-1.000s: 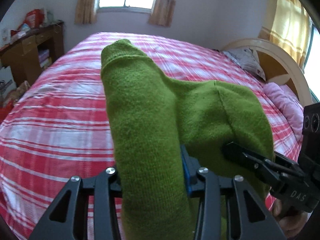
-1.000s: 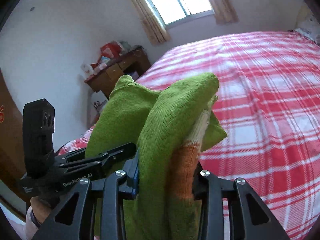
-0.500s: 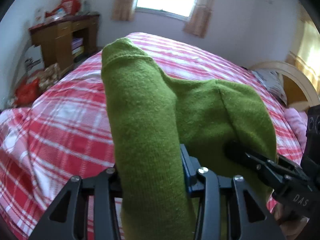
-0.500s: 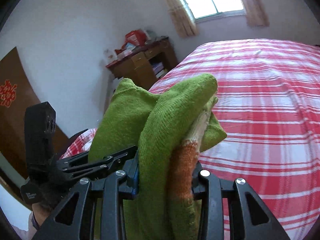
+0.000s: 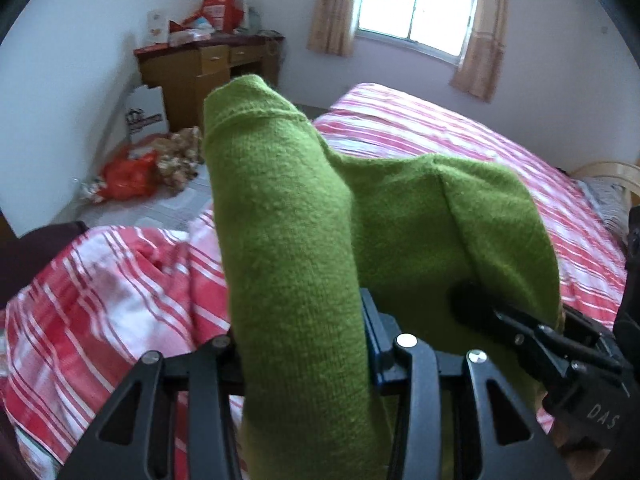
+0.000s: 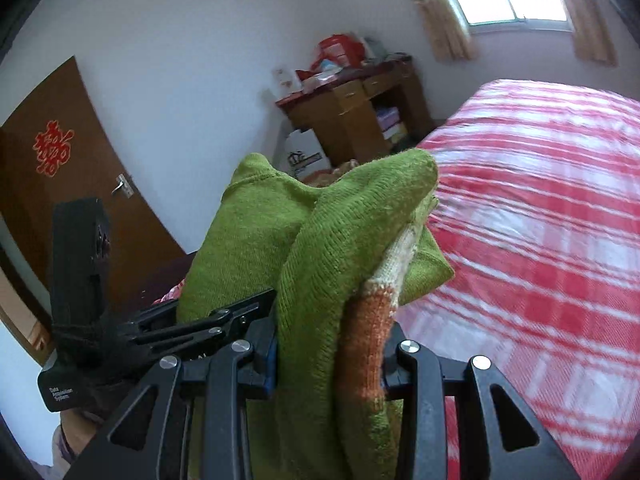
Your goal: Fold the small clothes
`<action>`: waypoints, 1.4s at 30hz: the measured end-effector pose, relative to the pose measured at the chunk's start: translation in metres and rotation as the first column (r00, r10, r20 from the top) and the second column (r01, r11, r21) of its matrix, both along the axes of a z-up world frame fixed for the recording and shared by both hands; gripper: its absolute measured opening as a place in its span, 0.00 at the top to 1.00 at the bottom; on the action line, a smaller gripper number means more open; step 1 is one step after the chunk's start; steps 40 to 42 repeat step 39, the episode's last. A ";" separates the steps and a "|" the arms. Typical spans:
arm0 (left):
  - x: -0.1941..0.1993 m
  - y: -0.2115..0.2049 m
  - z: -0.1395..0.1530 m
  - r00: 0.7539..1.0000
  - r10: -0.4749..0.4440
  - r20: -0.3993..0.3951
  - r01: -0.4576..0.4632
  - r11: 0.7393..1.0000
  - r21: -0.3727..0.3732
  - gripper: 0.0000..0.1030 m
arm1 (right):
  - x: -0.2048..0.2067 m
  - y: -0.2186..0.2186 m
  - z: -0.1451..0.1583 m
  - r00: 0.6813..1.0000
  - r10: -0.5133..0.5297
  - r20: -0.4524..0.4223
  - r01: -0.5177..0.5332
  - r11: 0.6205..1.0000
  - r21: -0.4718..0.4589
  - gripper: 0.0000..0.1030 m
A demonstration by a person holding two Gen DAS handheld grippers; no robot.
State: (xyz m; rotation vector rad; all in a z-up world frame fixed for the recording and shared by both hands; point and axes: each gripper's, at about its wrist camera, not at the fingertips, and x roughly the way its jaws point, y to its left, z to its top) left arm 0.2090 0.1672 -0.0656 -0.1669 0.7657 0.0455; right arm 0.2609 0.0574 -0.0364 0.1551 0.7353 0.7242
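Left gripper [image 5: 304,344] clenched on green knit garment [image 5: 288,240], bunched cloth standing up between jaws; right gripper [image 6: 328,352] likewise grasping same garment at orange-and-cream patch [image 6: 364,344]. Garment held off red plaid bed [image 5: 460,136]. View swung since a second ago: wooden desk [image 5: 208,68], floor clutter now ahead. Likely carrying folded piece aside, fold seemingly intact

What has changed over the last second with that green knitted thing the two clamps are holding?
Both grippers swung together toward the desk side of the room: the bed slid off to the right and the door came into view. Nothing was grabbed or released. The left gripper and right gripper stay clamped on the green knit garment, bunched just as before.
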 end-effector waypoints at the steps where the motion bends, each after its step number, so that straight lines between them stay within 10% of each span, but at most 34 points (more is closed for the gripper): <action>1: 0.006 0.004 -0.002 1.000 0.011 0.001 -0.011 1.000 0.006 0.59 | 0.005 0.006 -0.002 1.000 0.008 0.006 -0.008 1.000 0.000 0.65; 13: 0.068 0.020 -0.056 0.996 0.087 -0.022 -0.085 0.993 0.083 0.56 | 0.086 0.040 -0.058 0.997 -0.020 0.074 0.032 0.987 -0.157 0.65; 26: 0.086 0.040 -0.063 0.981 0.171 -0.091 -0.173 0.985 -0.010 0.15 | 0.137 -0.004 -0.100 0.961 -0.080 -0.263 0.097 0.994 0.050 0.51; 32: 0.088 0.044 -0.065 0.980 0.183 -0.077 -0.183 0.983 0.004 0.11 | 0.088 -0.028 -0.070 0.970 -0.228 -0.085 0.224 0.973 -0.047 0.51; 36: 0.086 0.043 -0.065 0.978 0.198 -0.063 -0.196 0.980 0.037 0.09 | 0.029 -0.018 -0.036 0.959 -0.237 0.156 0.259 0.955 -0.142 0.69; 42: 0.085 0.045 -0.064 0.975 0.214 -0.060 -0.211 0.976 0.046 0.05 | 0.007 0.000 -0.034 0.964 -0.178 0.199 0.216 0.957 -0.194 0.70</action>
